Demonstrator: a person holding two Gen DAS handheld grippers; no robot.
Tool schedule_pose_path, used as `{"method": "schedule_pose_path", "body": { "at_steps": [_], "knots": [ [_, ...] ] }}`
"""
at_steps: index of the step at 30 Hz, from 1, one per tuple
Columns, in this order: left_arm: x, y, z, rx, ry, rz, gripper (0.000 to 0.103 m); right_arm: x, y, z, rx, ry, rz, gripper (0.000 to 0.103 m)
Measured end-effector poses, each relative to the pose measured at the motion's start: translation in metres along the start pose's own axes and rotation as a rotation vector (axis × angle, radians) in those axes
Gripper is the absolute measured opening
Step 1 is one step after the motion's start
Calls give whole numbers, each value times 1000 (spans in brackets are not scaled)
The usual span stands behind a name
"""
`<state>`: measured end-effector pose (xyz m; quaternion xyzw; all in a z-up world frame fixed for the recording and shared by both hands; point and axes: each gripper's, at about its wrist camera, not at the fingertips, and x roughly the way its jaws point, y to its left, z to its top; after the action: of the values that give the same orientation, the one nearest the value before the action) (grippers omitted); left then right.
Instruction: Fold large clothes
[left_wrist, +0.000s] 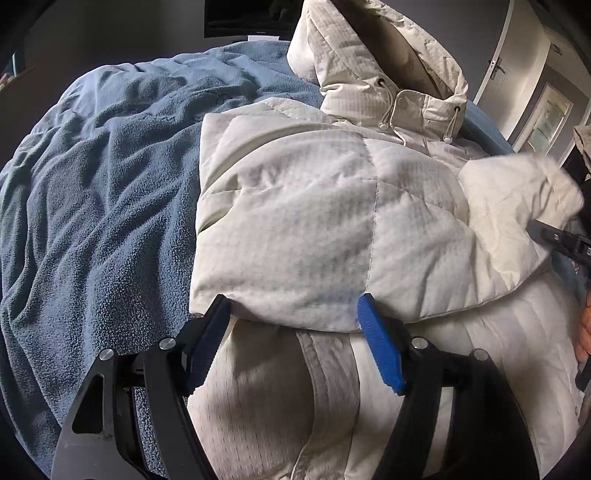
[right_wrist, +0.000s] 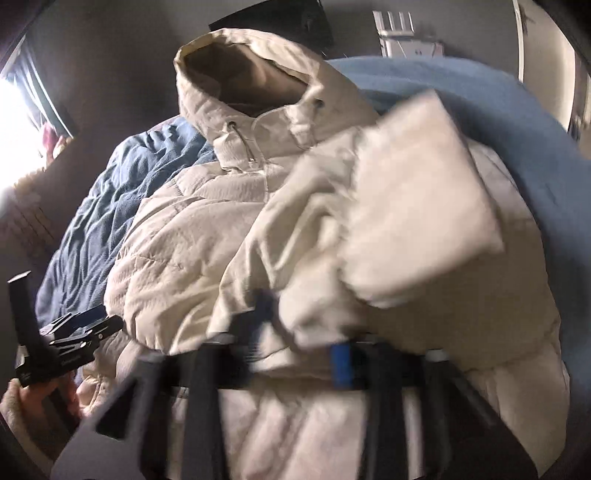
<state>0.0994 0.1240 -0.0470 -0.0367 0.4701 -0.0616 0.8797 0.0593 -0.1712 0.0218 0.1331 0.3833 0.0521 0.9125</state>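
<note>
On the left lies the rumpled blue blanket (left_wrist: 96, 192), bare of any clothing; against it, toward the middle, the white padded coat (left_wrist: 295, 229) rests on the bed with its hood (left_wrist: 373, 62) propped up at the far end and the drawcords hanging loose; one sleeve or side panel already lies folded across the chest, its lower edge running just past the fingertips of the left gripper (left_wrist: 291, 317); that claw stands wide, both blue pads spread apart over the lining, pressing on nothing that I can see; further right, a second sleeve (right_wrist: 417, 206) is lifted over the body of the coat, blurred, with the right gripper (right_wrist: 303, 343) just beneath it; its jaws look parted in the blur, with cloth draped between and over them, but whether the pads pinch that cloth I cannot tell; by my reading the task stands at roughly the halfway mark: one side is tucked in, the second is not yet laid flat, and the hood and the lengthwise fold of the bottom half are left to do.
</note>
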Motion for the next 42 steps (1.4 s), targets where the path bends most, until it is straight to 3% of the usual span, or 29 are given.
{"method": "schedule_pose_path", "body": {
  "at_steps": [3, 10, 11, 12, 13, 15, 19, 23, 31, 35, 38, 39, 40, 42],
  "knots": [
    [1, 0, 0, 3, 0, -1, 68, -7, -21, -2, 54, -3, 38, 60],
    [2, -1, 0, 7, 5, 1, 69, 3, -84, -4, 332, 15, 138, 60],
    [3, -1, 0, 8, 9, 2, 69, 8, -89, -9, 372, 31, 171, 58],
    [3, -1, 0, 9, 12, 1, 70, 9, -90, -9, 380, 28, 180, 40],
    [3, -2, 0, 11, 13, 2, 70, 6, -89, -10, 372, 16, 175, 31],
    [3, -2, -1, 15, 13, 2, 71, -2, -82, -6, 320, -20, 141, 24],
    [3, -7, -2, 36, 15, 0, 72, -34, -49, 9, 141, -124, 21, 21],
    [1, -11, -3, 53, 9, -12, 73, -56, -36, 13, 66, -173, -38, 21],
    [-9, -34, -6, 169, -33, -27, 82, -38, -60, 2, 45, -122, -127, 21],
    [-12, -42, -7, 204, -41, -36, 83, -12, -78, -10, 86, -35, -140, 21],
    [-13, -42, -6, 200, -47, -58, 83, 1, -90, -16, 128, 18, -115, 27],
    [-16, -42, -5, 199, -56, -65, 83, 1, -94, -16, 154, 24, -99, 34],
    [-18, -43, -4, 201, -64, -68, 83, -1, -98, -14, 170, 21, -96, 47],
    [-24, -45, -2, 201, -78, -78, 84, -7, -102, -10, 176, -1, -134, 65]
  ]
}}
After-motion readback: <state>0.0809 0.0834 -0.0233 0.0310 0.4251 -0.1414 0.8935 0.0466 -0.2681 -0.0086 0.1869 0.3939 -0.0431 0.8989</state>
